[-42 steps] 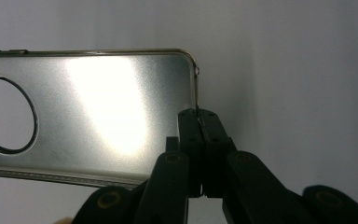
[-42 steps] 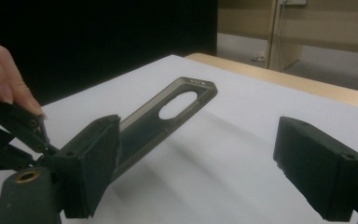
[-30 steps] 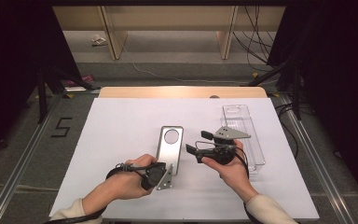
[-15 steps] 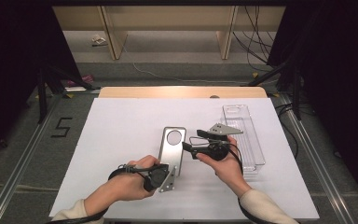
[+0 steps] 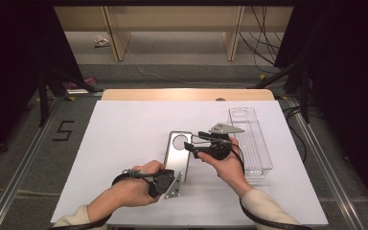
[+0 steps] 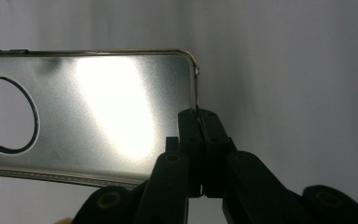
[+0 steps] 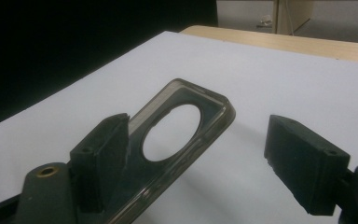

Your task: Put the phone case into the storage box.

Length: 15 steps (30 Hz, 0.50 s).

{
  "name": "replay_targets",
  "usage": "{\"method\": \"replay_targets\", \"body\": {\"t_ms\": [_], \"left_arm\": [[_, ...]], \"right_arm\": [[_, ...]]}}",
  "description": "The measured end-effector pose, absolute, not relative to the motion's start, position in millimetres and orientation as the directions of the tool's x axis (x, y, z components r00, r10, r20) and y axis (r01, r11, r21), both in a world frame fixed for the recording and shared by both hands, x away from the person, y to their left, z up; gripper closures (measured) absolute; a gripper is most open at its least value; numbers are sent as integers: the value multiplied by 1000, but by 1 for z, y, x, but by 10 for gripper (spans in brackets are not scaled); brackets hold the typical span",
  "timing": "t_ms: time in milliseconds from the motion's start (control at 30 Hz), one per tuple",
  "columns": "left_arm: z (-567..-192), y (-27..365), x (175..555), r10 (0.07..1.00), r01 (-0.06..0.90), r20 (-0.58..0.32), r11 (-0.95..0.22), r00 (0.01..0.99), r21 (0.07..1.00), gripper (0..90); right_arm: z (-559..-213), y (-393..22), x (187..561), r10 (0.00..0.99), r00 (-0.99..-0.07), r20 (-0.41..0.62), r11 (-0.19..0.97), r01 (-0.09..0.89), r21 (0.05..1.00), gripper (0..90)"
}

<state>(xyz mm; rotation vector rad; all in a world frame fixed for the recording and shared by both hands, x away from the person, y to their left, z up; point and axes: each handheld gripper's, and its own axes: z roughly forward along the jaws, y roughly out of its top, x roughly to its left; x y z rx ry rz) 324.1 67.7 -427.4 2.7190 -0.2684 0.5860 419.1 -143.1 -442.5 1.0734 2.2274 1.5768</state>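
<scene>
Person with two grippers
Pale sleeves [image 5: 268, 211]; black grippers, left [image 5: 172, 184] and right [image 5: 194, 143], brass screws, black cables, grey plate [image 5: 225, 128] atop right.

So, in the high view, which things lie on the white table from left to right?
Left gripper → phone case → right gripper → clear plastic tray.

A white sheet [image 5: 124, 143] covers a wooden table [image 5: 187, 94]. Grey floor [image 5: 9, 163] lies around it, marked with a black 5 [image 5: 63, 130]. Metal rails [image 5: 21, 167] run along both sides. Behind stand pale wooden shelf uprights [image 5: 115, 33], loose cables [image 5: 263, 43] and dark surroundings.
</scene>
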Motion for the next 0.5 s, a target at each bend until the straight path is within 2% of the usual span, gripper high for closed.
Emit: {"method": "replay_targets", "body": {"t_ms": [500], "left_arm": [[-426, 67, 323, -111, -255, 423, -919, 899, 300, 886]], "right_arm": [[-447, -138, 428, 658, -708, 258, 164, 469, 868, 374]]}}
